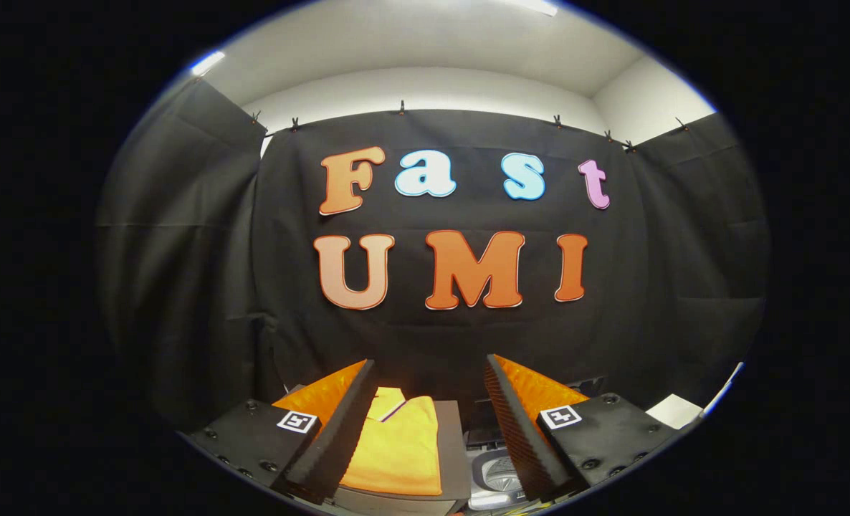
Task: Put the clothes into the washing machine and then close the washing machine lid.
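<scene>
While the tongs hang above the tabletop, the scene reads as follows.

Tongs: the tongs point(428, 423) are spread wide, their two fingers well apart and pressing on nothing.

Writing: no brand or label can be read on the clothes or the machine; each finger mount carries a small square black-and-white marker point(297, 421), a pattern and not text.

Clothes: a folded yellow garment point(400, 448) lies flat on a grey board point(455, 459), between the fingers and below them, nearer the left finger point(339, 430), whose inner edge overlaps its left side in the view. A collar or placket with a dark trim line shows at its far end.

Washing machine: a small washing machine point(500, 473) with its lid open and the drum showing sits just right of the board, beside the right finger point(518, 430), partly hidden by it.

Other: a white sheet point(676, 411) lies on the tabletop, beyond the right finger mount.

Backdrop: black cloth wall behind everything.
</scene>
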A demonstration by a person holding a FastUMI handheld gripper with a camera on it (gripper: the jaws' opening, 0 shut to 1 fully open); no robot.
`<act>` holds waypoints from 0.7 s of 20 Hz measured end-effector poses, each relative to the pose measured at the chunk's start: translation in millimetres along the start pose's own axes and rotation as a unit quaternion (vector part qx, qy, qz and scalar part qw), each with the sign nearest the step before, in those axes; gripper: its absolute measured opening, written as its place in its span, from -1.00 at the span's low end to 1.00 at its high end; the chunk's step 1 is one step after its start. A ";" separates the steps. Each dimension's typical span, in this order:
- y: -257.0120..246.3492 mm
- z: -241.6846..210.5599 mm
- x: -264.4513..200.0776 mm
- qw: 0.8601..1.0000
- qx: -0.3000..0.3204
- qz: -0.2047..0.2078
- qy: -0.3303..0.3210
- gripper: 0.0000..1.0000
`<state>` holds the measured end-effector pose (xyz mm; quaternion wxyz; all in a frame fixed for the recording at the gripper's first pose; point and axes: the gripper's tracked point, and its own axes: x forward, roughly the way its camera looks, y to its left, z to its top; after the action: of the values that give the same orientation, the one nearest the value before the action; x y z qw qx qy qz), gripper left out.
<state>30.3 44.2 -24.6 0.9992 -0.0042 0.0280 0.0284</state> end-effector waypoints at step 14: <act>101.4 -106.5 107.5 0.992 0.032 0.048 0.111 0.95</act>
<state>125.8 150.5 -137.7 0.9870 0.0264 0.1397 0.0752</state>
